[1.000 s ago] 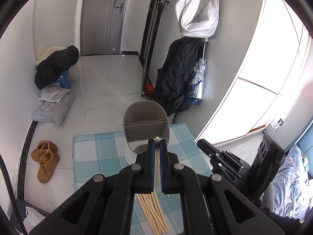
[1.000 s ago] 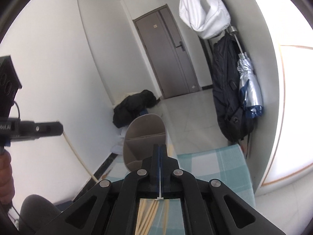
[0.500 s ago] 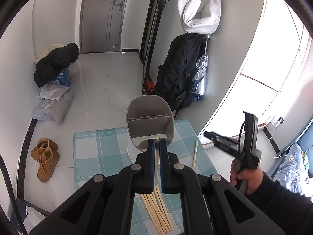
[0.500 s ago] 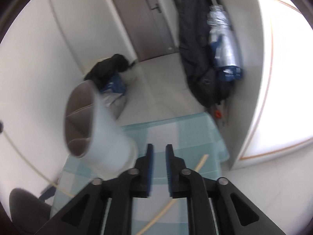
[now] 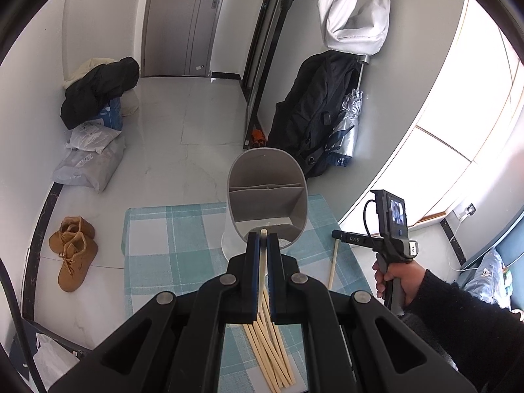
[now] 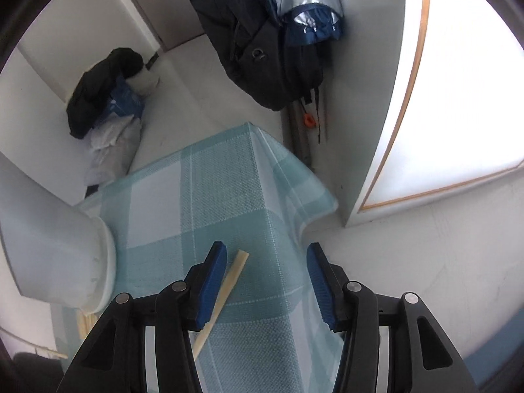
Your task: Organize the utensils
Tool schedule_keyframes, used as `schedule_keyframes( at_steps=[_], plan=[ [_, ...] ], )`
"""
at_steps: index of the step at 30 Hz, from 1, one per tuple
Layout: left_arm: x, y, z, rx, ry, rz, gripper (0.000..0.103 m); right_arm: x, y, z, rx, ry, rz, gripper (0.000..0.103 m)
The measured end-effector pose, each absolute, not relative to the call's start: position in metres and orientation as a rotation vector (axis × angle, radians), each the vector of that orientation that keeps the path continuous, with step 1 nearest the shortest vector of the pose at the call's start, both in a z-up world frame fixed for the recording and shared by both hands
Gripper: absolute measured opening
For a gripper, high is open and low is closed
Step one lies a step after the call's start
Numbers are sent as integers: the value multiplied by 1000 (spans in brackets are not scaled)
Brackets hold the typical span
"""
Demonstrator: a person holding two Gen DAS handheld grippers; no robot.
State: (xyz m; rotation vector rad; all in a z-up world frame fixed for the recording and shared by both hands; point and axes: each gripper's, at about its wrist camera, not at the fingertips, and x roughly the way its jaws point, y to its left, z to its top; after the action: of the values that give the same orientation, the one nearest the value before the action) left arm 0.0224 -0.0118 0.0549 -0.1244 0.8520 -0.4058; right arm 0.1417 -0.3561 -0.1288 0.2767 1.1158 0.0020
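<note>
At the lower middle of the left wrist view, the left gripper (image 5: 263,239) is clamped tight on a single chopstick (image 5: 262,263), a thin pale wooden stick with a squared tip that pokes just past the blue pads toward the utensil holder (image 5: 267,196). The holder is a grey oval cup with a white outer wall, divided inside into compartments, standing at the centre of the frame on a teal and white checked tablecloth (image 5: 170,229). Below the gripper, at the bottom middle, a bundle of chopsticks (image 5: 268,353) of the same pale wood lies fanned out on the cloth.

In the right wrist view the right gripper (image 6: 267,278) has its jaws apart and opening, low in the frame over the cloth. A loose chopstick (image 6: 222,294) lies slanted on the cloth between the blue pads, close by the left one; whether it touches that pad cannot be told. The holder's white wall fills the left edge.
</note>
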Motion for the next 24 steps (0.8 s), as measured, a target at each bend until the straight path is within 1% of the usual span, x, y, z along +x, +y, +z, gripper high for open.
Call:
schedule_keyframes(
  at_steps=[1,2,3,4,5,6,7,9,11,14,19,24],
  plan=[
    [23,-11,54,-127,855,-405,1,141,-355,-130,274,1118,6,49],
    [24,-11,54,-129,857,-405,1,138,-356,-129,277,1104,7,47],
    [24,-12,53,-129,860,-406,1,135,-358,-128,284,1091,15,42],
    [25,-12,53,-127,863,-406,1,137,-360,-128,294,1085,27,31],
    [25,-13,52,-125,865,-407,1,137,-363,-128,301,1080,32,24],
    [25,-15,52,-124,867,-409,1,134,-365,-127,304,1072,31,21],
    [26,-16,52,-122,869,-411,1,133,-365,-126,305,1065,33,15],
    [25,-17,53,-119,870,-415,1,128,-371,-125,322,1049,23,13],
    [25,-18,53,-112,871,-417,1,124,-377,-124,353,1033,14,7],
    [24,-20,53,-104,872,-415,1,118,-387,-123,391,1009,-4,4],
    [24,-22,54,-103,878,-414,1,109,-398,-121,471,971,-3,4],
    [23,-25,55,-93,878,-411,1,95,-397,-104,537,882,50,4]
  ],
)
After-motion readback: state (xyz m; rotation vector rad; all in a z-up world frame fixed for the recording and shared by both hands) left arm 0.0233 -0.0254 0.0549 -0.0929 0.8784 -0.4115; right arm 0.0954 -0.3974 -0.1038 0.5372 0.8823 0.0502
